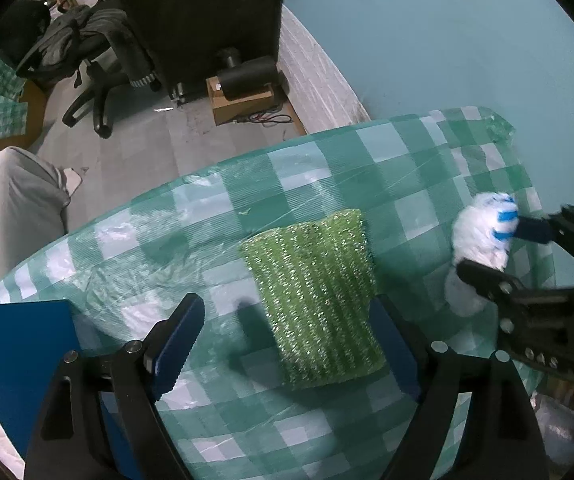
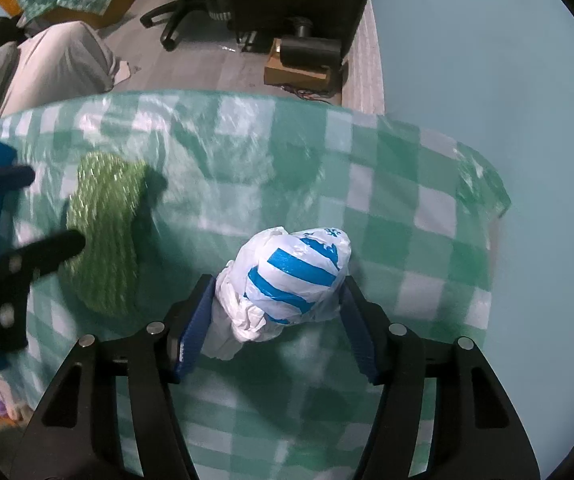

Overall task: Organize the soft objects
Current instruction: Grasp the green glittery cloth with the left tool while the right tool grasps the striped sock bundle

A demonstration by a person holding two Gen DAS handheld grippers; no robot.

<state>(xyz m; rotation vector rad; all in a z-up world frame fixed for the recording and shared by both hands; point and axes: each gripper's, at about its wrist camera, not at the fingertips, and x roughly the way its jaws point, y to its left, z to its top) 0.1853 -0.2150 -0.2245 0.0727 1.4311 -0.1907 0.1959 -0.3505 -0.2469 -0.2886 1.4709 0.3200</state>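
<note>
Left wrist view: green glittery scrub pad (image 1: 313, 294) flat on the checked cloth (image 1: 207, 208), between the fingers (image 1: 179, 336) of the left gripper (image 1: 287, 344).
Left gripper state: fingers wide apart, right finger partly hidden behind the pad; contact with it not clear.
Right wrist view: white bag with blue stripes (image 2: 287, 280), bundled, sitting between the fingers (image 2: 195, 328) of the right gripper (image 2: 275, 328).
Right gripper state: fingers closed against both sides of the bag, bag clamped.
Position of bag: right of the pad, apart from it, toward the right side of the desk (image 2: 427, 200).
In the way: blue box (image 1: 19, 352) at the left corner, just beside the left gripper.
Edges: far desk edge close behind the pad; right corner of the cloth crumpled near the wall (image 1: 447, 40).
Open room: bare cloth between pad and bag, and behind the bag.
Around: office chair (image 1: 87, 60) with clothes, cardboard box (image 1: 247, 100) on the floor.
Count: one pad, one bag, one blue box, two grippers.
</note>
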